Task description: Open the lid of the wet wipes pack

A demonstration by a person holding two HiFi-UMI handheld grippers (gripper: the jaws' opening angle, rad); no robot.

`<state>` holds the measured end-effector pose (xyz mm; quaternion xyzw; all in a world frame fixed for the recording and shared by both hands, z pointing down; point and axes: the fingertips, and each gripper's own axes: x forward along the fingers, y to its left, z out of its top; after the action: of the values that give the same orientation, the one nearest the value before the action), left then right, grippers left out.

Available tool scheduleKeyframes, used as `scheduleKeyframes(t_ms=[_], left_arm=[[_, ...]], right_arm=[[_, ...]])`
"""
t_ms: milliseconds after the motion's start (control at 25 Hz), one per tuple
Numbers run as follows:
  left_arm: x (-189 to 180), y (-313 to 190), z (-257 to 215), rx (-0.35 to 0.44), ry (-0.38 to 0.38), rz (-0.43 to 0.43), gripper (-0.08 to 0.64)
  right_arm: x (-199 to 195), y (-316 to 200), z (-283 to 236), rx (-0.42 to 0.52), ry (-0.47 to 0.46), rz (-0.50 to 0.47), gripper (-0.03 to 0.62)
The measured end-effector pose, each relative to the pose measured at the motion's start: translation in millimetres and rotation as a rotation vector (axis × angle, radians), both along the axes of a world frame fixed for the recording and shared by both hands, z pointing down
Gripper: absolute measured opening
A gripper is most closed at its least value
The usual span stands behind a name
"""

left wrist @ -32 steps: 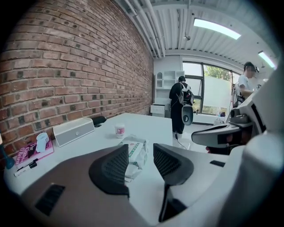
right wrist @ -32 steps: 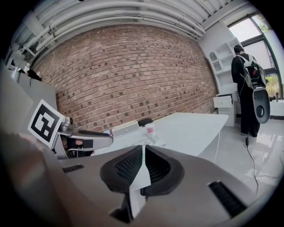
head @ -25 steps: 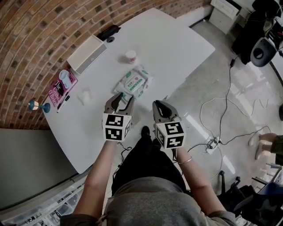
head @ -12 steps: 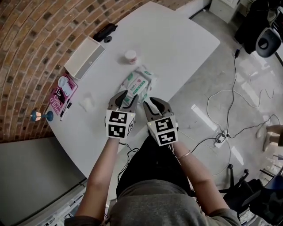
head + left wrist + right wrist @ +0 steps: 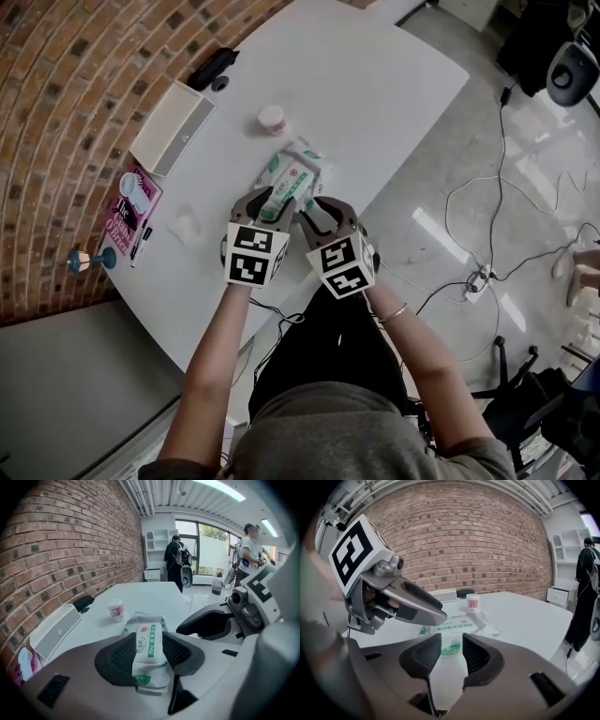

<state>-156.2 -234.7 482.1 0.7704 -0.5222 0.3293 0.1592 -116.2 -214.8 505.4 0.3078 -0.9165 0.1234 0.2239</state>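
Soft film is judged to leave the wet wipes pack [image 5: 292,176] light and yielding, its stiffer lid [image 5: 149,641] edge favoured for pinching; the left tool [image 5: 149,655] and the right tool [image 5: 451,655], whose jaws have just been opening, are held spread with nothing gripped between them.

The head view looks steeply down from above the person onto the white table [image 5: 375,84], taking in the left gripper [image 5: 264,200], the right gripper [image 5: 319,208] and the brick wall [image 5: 75,75] along the table's far side. The left gripper view sits low and close over the table, facing along its jaws toward the windows, with the wall at its left. The right gripper view, equally low, faces the brick wall. All three share the wet wipes pack [image 5: 292,178] and the small tub [image 5: 271,119] behind it. Each gripper view also catches the other gripper.
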Motion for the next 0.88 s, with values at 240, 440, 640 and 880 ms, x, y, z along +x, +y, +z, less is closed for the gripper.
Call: scheduleKeyframes(t_ms=[240,440,640,880], left_arm=[[1,-5,4,-0.027,-0.032,0.025,0.176],[10,-8,8,-0.064,-0.058,0.08,0.178],[19,-11,16,-0.114,-0.082,0.122,0.179],[21,-15,29,-0.165,-0.129,0.142,0.179]], right_arm=[[-7,-3,14,-0.016,0.028,-0.021,0.158],[-9,-4,20,-0.028,0.038,-0.025,0.158],[-11,-5,25,-0.034,0.03,-0.022,0.156],[-13,-4,26,-0.03,0.026,-0.023,0.155]])
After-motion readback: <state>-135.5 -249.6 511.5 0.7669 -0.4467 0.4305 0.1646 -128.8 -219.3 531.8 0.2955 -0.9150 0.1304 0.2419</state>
